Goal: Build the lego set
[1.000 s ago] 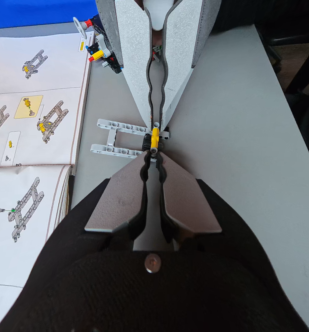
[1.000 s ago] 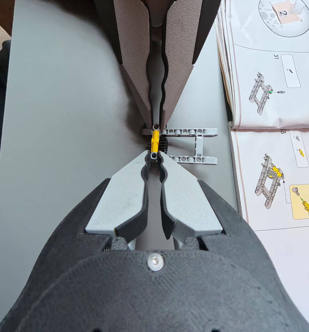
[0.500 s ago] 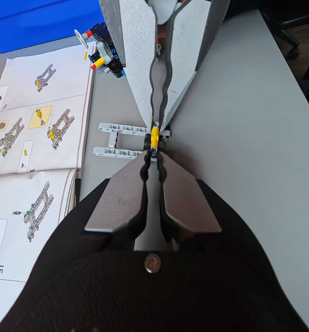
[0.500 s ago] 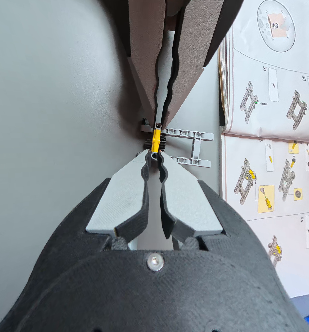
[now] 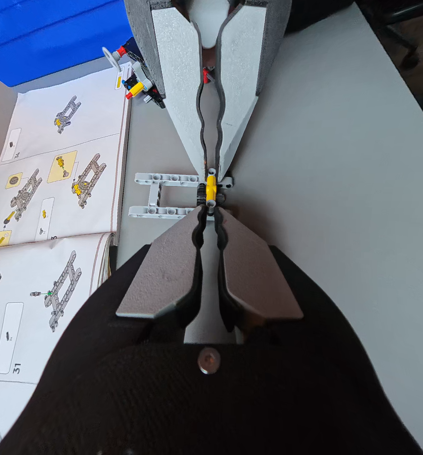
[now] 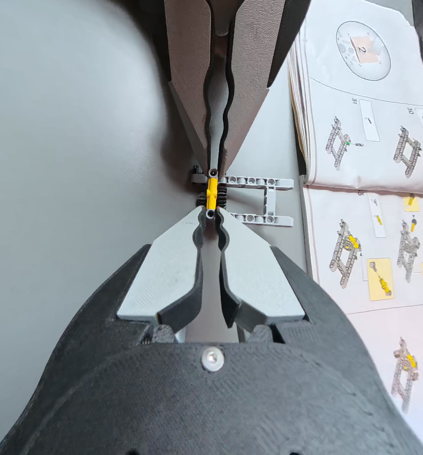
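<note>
The instruction booklet (image 5: 57,172) now shows more of its pages at the left than a second ago: both cameras have risen. Beside it on the table (image 5: 328,197) lies the grey frame (image 5: 161,194). The left gripper (image 5: 209,211) and right gripper (image 6: 210,212) pinch opposite ends of the yellow axle piece (image 5: 211,189), apparently lifted clear, not yet seated.

The grey frame (image 5: 167,194) and yellow connector (image 5: 210,189) look like smooth, slightly glossy plastic. Beside the frame, the booklet (image 5: 45,197) is matt paper. The surface (image 5: 328,197) is smooth, matt grey.
</note>
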Demonstrator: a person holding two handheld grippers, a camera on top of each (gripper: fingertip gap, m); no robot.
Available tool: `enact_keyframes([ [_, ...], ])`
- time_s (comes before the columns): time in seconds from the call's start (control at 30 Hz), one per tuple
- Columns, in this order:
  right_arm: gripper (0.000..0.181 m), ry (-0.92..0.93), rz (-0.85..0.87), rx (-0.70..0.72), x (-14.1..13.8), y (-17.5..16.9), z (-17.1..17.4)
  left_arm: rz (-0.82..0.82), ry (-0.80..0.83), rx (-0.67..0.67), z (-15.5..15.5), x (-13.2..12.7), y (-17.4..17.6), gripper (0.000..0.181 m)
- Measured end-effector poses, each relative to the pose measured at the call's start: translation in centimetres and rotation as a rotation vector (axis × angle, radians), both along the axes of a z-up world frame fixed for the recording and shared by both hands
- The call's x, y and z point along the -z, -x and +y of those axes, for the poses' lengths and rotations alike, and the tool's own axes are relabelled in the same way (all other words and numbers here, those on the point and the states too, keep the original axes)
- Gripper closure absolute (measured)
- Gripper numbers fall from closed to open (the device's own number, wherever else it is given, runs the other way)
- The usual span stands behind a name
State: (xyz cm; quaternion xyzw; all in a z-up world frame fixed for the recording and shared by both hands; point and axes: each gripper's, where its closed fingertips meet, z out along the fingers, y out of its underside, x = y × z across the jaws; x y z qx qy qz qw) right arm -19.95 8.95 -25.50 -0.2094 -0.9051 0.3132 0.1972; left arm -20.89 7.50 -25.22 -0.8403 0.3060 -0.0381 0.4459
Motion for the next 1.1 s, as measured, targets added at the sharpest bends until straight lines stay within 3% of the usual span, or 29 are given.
enact_keyframes([
  [0.37,0.169,0.033,0.033,-0.016,-1.2,0.4,-0.8,0.001,0.016,-0.007,0.1,0.1,0.0,0.177],
  [0.53,0.18,0.033,0.001,-0.007,-0.8,0.8,-1.6,0.012,0.013,0.0,0.3,0.1,-0.4,0.177],
  [1.1,0.179,-0.066,-0.023,-0.01,-0.4,1.1,-1.5,-0.013,0.04,-0.035,0.5,0.3,-0.2,0.177],
])
